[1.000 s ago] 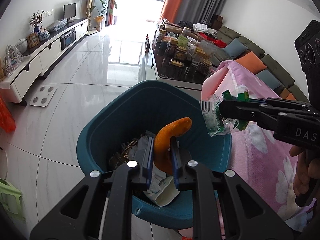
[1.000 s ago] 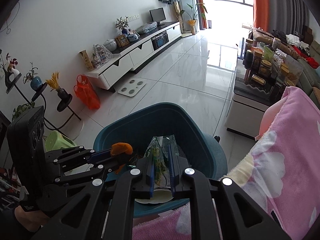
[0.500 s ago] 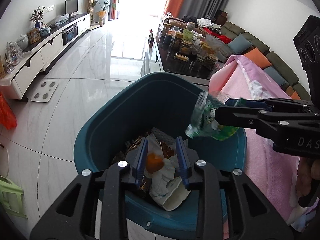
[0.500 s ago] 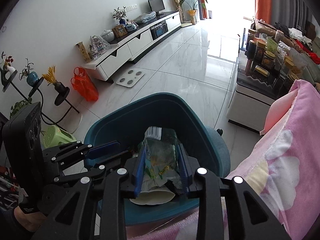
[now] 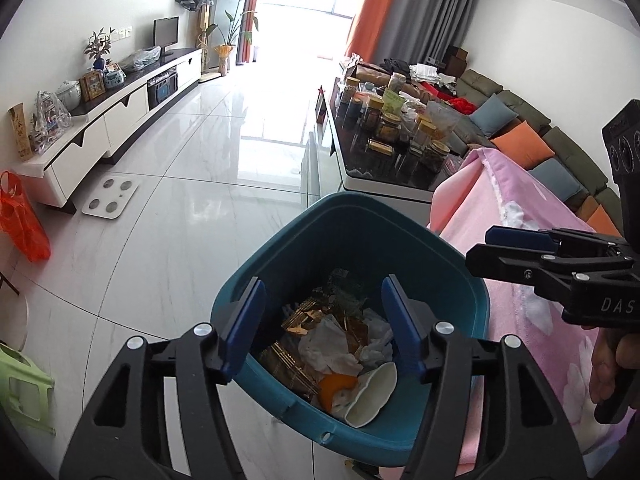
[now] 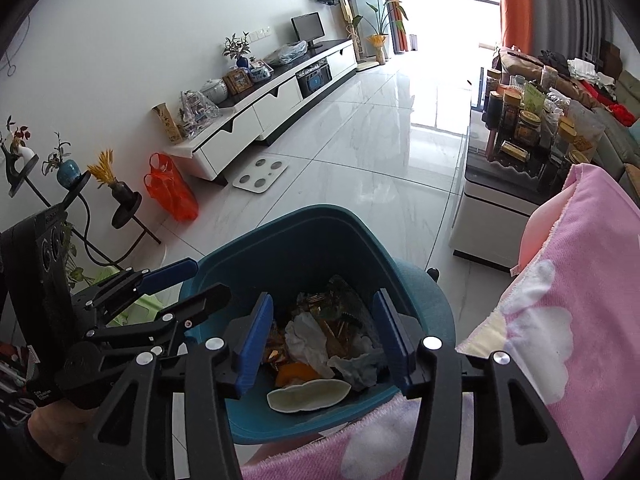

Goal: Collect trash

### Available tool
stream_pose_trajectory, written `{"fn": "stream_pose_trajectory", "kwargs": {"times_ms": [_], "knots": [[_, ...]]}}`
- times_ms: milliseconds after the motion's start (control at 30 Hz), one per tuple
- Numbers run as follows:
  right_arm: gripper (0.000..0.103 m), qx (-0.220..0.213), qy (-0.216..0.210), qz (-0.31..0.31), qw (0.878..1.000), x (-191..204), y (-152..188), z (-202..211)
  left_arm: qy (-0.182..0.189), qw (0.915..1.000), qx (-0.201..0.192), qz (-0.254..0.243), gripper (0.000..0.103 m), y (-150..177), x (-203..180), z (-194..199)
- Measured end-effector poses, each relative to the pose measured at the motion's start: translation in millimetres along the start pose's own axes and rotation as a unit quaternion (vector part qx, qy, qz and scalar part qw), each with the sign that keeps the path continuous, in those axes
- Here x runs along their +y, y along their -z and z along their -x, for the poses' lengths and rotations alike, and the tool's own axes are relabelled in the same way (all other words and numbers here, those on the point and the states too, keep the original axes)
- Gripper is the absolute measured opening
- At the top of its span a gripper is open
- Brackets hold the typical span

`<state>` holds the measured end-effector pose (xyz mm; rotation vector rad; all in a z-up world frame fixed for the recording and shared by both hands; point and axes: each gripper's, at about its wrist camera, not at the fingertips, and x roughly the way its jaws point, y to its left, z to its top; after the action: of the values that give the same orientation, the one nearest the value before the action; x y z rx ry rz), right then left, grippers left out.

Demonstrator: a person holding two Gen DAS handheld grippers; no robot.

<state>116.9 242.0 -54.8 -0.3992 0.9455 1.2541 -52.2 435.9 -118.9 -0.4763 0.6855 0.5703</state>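
Observation:
A teal trash bin [image 5: 344,236] stands on the floor beside a pink blanket [image 5: 516,208]. It holds crumpled tissue [image 5: 326,346], an orange peel [image 5: 336,386], a white shell-like piece [image 5: 372,390] and a green wrapper [image 5: 344,294]. My left gripper [image 5: 322,334] is open and empty above the bin. My right gripper [image 6: 322,338] is open and empty above the bin too [image 6: 316,236]; it also shows at the right of the left wrist view [image 5: 496,248]. The left gripper shows at the left of the right wrist view [image 6: 200,282].
A low table [image 5: 384,176] with jars stands behind the bin. A white TV cabinet [image 5: 120,120] lines the left wall, with a scale [image 5: 110,200] and an orange bag [image 5: 24,216] on the tiled floor. A sofa [image 5: 560,152] runs along the right.
Both grippers opened. The orange peel dropped from the left gripper and the green wrapper from the right gripper into the bin. Both grippers rose away from the bin.

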Motion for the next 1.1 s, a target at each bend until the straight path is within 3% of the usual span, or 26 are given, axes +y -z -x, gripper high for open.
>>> {"fn": "stream_pose_trajectory", "kwargs": {"times_ms": [67, 133, 367, 600, 800, 933, 1100], "knots": [[0.052, -0.012, 0.007, 0.001, 1.0, 0.4, 1.5, 10.0, -0.001, 0.9999, -0.013, -0.002, 0.072, -2.0, -1.5, 10.8], [0.062, -0.023, 0.013, 0.001, 1.0, -0.7, 3.6, 20.8, -0.003, 0.9996, -0.028, -0.008, 0.079, -6.5, -8.1, 21.9], [0.078, -0.085, 0.054, -0.019, 0.995, -22.4, 18.8, 75.2, 0.007, 0.9962, -0.082, -0.029, 0.097, -24.4, -34.9, 65.9], [0.096, -0.151, 0.106, -0.062, 0.981, -53.4, 53.0, 139.1, 0.031, 0.9911, -0.116, -0.057, 0.097, -31.2, -80.8, 101.7], [0.096, -0.198, 0.158, -0.105, 0.962, -77.9, 94.8, 188.5, 0.067, 0.9843, -0.135, -0.092, 0.097, -26.2, -133.4, 123.9], [0.096, -0.22, 0.181, -0.137, 0.949, -93.6, 124.4, 215.7, 0.112, 0.9783, -0.139, -0.104, 0.097, -17.9, -172.8, 134.6], [0.096, -0.243, 0.228, -0.168, 0.928, -105.9, 161.4, 247.7, 0.154, 0.9661, -0.143, -0.149, 0.097, -0.9, -229.0, 145.7]]}}
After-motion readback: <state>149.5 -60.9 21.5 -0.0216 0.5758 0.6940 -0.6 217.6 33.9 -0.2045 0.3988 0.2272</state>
